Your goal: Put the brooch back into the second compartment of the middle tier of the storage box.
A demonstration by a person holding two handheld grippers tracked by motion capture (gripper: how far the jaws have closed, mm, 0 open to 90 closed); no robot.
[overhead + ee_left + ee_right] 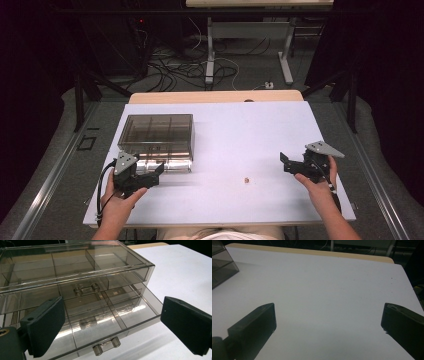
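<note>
Left gripper view: lower drawer (105,322) already out before the left claw (112,327), jaws spread, empty. Right claw (328,330) likewise agape; bit (246,179) left between claws.

From above the person's side the high view looks forward and down over the whole white table (240,130), while the left gripper view sits close before the clear drawer box (75,272), whose corner the right gripper view also catches at its left edge (222,262).
</note>
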